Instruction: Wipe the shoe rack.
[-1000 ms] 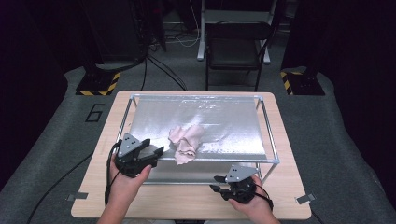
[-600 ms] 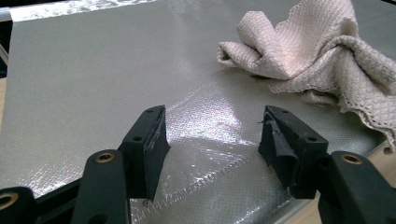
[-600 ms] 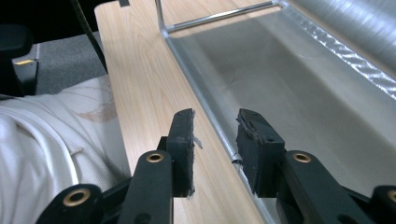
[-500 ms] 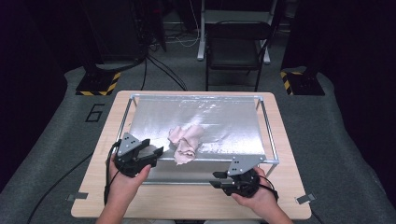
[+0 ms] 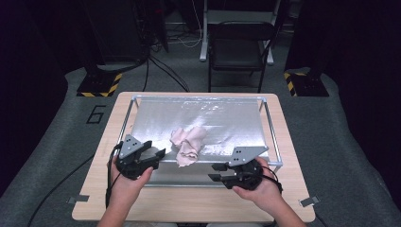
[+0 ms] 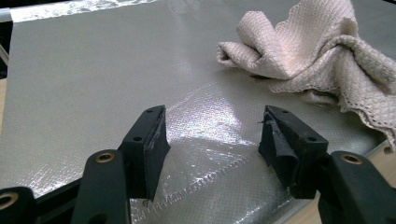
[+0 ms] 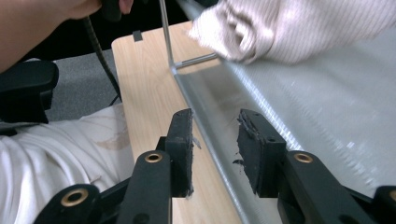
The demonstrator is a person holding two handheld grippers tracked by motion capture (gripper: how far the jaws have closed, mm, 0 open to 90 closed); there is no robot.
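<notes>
Both claws are released: the left claw (image 6: 212, 140) has the crumpled pale pink knitted cloth (image 6: 308, 56) just ahead to its right (on the silver sheet (image 6: 93, 74)); the right claw (image 7: 215, 149) straddles the sheet's front edge.

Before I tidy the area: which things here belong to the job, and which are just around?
In the job:
pink cloth
silver mat
left gripper
right gripper

Just around:
black chair
floor cables

Wooden table (image 5: 198, 208) on grey carpet (image 5: 61, 156). Black folding chair (image 5: 241, 47) behind the table's far edge. Yellow-black striped bases (image 5: 99, 87) at far left and far right (image 5: 305, 85). "6" marked on floor (image 5: 96, 114).
</notes>
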